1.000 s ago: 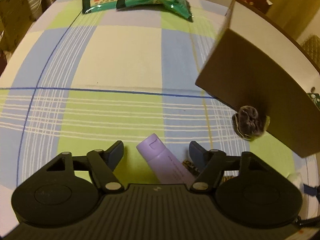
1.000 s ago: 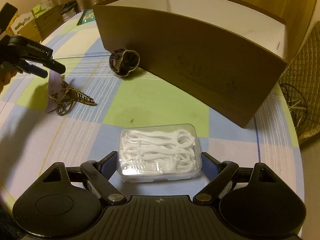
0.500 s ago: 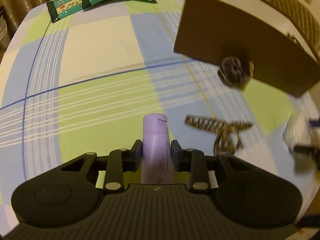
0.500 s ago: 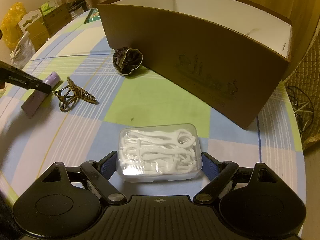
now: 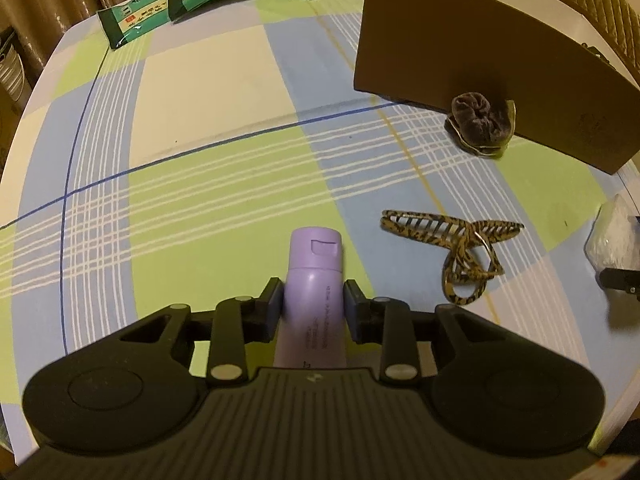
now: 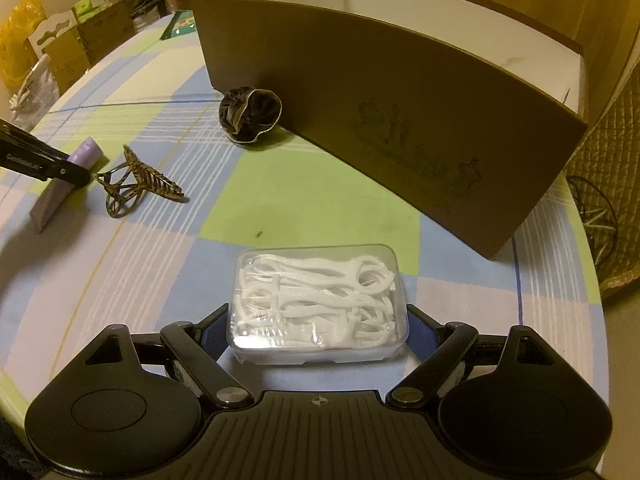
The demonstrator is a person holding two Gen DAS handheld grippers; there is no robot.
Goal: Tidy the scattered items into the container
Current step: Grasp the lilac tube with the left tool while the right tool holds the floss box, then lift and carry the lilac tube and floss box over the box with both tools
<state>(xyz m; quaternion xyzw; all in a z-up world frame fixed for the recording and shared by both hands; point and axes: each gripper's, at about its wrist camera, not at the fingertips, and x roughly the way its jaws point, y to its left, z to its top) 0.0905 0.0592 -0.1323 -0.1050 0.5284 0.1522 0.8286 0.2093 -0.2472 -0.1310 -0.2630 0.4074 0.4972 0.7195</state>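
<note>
My left gripper (image 5: 314,300) is shut on a lilac tube (image 5: 314,276), cap pointing away; the tube also shows in the right wrist view (image 6: 66,178). My right gripper (image 6: 318,320) is shut on a clear box of white floss picks (image 6: 318,304). The brown cardboard container (image 6: 400,120), white inside, stands beyond it. A dark scrunchie (image 6: 250,114) lies against the container's wall; it also shows in the left wrist view (image 5: 482,122). A tortoiseshell hair claw (image 5: 460,252) lies right of the tube.
Two green snack packets (image 5: 208,0) lie at the far edge of the checked tablecloth (image 5: 208,152). Bags and boxes (image 6: 52,48) stand beyond the table's left side. A quilted chair (image 6: 608,200) is at the right.
My left gripper closed on the lilac tube and swung so the hair claw and scrunchie came into its view. My right gripper stays shut on the floss box, hardly moved.
</note>
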